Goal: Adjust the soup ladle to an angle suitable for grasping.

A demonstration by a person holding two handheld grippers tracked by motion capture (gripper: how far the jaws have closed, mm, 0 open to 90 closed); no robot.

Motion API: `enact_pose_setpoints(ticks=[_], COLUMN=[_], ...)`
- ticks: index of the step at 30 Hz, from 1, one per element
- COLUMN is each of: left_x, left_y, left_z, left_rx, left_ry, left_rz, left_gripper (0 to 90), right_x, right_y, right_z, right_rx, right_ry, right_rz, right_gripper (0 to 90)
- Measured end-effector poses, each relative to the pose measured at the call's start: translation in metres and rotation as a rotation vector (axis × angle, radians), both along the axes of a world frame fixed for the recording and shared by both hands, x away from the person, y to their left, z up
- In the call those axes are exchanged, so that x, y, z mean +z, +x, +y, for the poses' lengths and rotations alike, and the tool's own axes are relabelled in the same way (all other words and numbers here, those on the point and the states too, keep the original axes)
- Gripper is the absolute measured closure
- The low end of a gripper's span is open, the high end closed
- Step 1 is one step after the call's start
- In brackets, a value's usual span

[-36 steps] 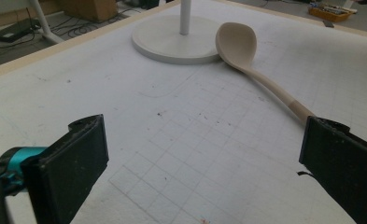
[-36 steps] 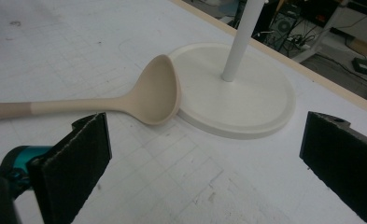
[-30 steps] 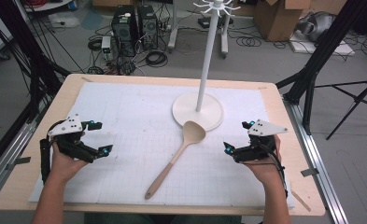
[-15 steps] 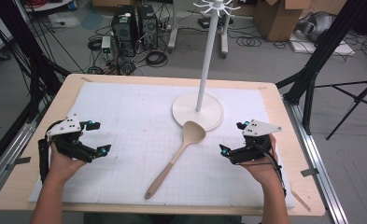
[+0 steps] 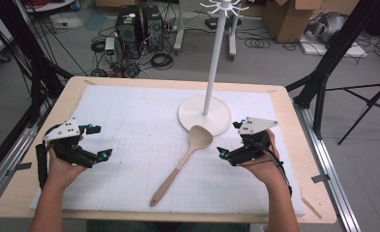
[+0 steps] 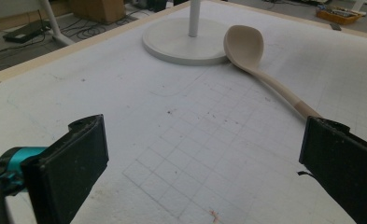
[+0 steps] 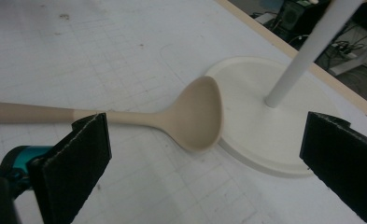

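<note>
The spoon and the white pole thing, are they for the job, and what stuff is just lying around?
For the job:
wooden spoon, lying flat, bowl against the stand's base
white stand
left gripper and right gripper, both open, right one nearer the spoon

Just lying about:
computer tower and cables on the floor
cardboard box

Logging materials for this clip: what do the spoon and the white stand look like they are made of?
Spoon: looks like matte beige silicone or plastic at the bowl, with a slightly darker handle that may be wood; a clear seam marks the colour change. Stand: smooth white plastic or painted metal, faintly glossy on its round base; the look cannot settle which.
</note>
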State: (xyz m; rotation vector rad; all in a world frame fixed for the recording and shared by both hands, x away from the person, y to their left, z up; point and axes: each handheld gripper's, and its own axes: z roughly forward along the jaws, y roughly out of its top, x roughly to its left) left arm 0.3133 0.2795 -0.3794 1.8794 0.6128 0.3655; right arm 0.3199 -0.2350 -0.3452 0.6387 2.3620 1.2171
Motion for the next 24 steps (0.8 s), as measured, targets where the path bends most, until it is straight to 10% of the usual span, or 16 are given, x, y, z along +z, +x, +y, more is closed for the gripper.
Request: enact_pose_setpoints(ticks=[24], left_x=[0.001], left_y=[0.0], left_z=[0.003], left_rx=[0.003], left_ry=[-0.005], left_rz=[-0.005], left_gripper=[1.6], right_x=[-0.005], right_y=[0.027], right_z=[0.079], right_rx=[0.263], right_ry=[-0.161], right_rz=[0.081], right_gripper=[0.8])
